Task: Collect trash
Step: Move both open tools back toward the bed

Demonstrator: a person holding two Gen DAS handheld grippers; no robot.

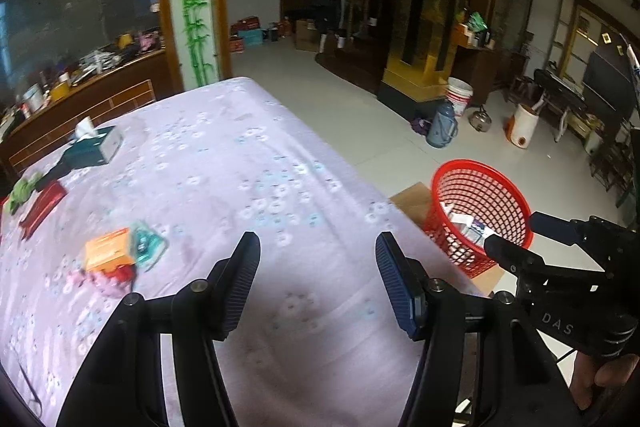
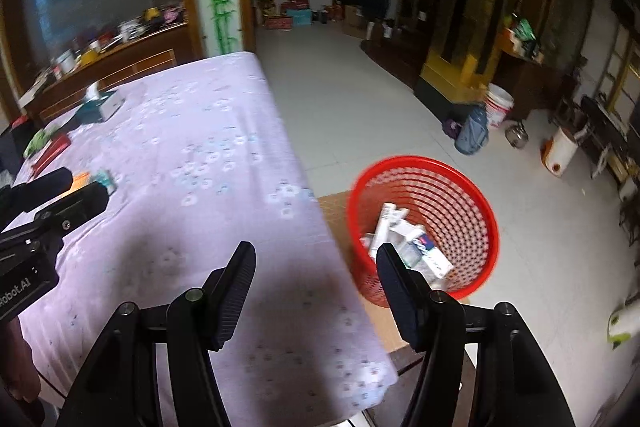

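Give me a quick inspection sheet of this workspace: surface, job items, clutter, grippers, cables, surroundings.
Surface: table under a lilac floral cloth.
Job's things: red mesh basket on the floor beside the table, boxes inside; orange box and wrappers still on the cloth.
Clutter: tissue box, red flat item.
Grippers: left gripper open, empty; right gripper open, empty.
Cables: nothing seen.
Surroundings: tiled floor, white bucket, blue jug.

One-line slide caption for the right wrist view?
Right gripper open and empty over the floral tablecloth, beside a red basket already holding discarded boxes.
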